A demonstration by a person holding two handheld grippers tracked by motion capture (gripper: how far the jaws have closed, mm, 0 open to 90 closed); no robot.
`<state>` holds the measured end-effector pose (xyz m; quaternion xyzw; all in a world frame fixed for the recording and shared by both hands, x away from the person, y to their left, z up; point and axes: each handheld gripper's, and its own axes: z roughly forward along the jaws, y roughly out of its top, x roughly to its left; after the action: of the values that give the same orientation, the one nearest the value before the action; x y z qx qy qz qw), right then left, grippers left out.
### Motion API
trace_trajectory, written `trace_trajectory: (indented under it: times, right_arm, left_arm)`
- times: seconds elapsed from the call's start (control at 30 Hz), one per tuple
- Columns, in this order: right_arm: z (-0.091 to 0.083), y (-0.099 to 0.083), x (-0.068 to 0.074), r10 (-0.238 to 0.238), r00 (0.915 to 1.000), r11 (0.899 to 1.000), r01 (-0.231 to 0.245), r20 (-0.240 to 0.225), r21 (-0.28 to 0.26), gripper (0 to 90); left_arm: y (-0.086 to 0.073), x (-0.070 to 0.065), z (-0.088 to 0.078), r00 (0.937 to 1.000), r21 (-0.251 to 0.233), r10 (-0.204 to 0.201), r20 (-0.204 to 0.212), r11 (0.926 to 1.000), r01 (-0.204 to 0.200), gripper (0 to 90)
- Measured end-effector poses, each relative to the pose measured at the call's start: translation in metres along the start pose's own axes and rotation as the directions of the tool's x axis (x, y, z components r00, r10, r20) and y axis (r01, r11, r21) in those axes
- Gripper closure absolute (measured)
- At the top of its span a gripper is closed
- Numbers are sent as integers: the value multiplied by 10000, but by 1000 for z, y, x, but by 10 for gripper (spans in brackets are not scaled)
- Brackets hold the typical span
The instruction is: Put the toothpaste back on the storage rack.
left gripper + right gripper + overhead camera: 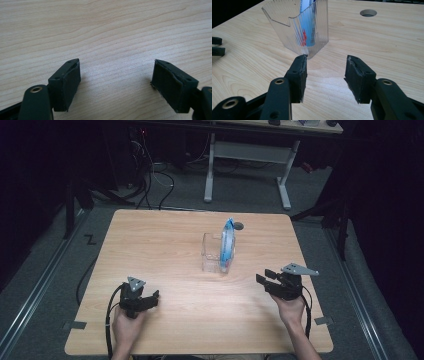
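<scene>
- We're looking down on a pale wooden counter (165,330), and right around its middle stands a clear plastic holder (212,253).
- A blue and white tube (228,243) stands in that holder, at its right side, and pokes up well above the rim.
- From the right gripper view we get the holder (299,27) close up: ribbed see-through walls, a notch cut in the near wall, the tube (308,30) showing through the plastic with some red print low down.
- The right gripper (267,276) sits near the counter's right edge, held in a hand (291,310) that comes in from the bottom, and it points toward the holder.
- Its jaws stand about half apart with nothing between them; in its own view (325,60) the left jaw's tip lines up with the holder's near bottom corner, though whether it touches there we cannot tell.
- Over on the left, the left gripper (150,297) rests low by the near edge in the other hand (126,327), well apart from the holder.
- Its jaws gape wide in its own view (116,67), with bare wood grain between them and nothing held.
- A round hole (238,226) in the counter lies just behind the holder; we see it from the right gripper view too (368,12).
- Beyond the counter, a white-legged desk (248,155) stands on grey floor, cables trailing to its left.
</scene>
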<state>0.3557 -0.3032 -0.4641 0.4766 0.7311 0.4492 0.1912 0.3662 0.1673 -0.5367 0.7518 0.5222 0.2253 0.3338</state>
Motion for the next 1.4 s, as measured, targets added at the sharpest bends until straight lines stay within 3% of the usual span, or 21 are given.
trace_trajectory:
  times: [0.8,1.03,1.4]
  right_arm:
    - [21,-27,2,46,9992,9979,-72,392,648,519]
    - [26,-30,3,-147,9983,9959,96,558,898,515]
    - [36,-42,-4,-80,9962,9922,-29,869,1248,512]
  left_arm:
    - [0,0,0,10000,1,1,0,10000,-1,233]
    - [0,0,0,10000,-1,3,-1,10000,-3,233]
    - [0,0,0,10000,0,-2,0,10000,2,233]
